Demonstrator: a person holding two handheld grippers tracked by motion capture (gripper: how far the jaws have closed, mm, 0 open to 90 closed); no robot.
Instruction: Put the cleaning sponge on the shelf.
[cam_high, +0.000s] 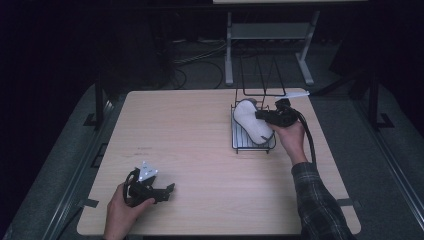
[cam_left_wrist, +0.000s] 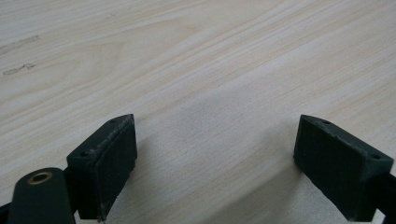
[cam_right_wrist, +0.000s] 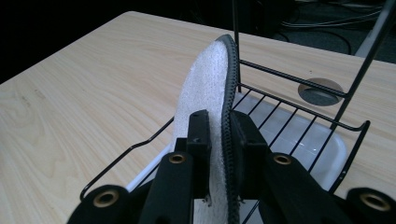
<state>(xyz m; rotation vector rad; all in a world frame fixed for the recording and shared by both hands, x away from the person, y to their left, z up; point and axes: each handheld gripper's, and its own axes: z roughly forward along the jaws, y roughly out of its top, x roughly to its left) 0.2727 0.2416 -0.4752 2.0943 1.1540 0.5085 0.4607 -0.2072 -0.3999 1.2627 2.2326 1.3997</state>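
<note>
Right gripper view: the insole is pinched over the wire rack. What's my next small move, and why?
Probably ease the right gripper a little lower, then open the jaws. They are clamped on the white insole, which stands on edge over the black wire rack and its white tray, so releasing nearer the wires should keep it from toppling. The left gripper rests open above the table.

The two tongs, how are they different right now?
The right tongs pinch a white fuzzy insole; the left tongs hold nothing. The right tongs' jaws are nearly together, the left tongs' jaws stand wide apart. The right tongs are over the wire rack, the left tongs sit low over bare table. Both are black and hand-held.
</note>
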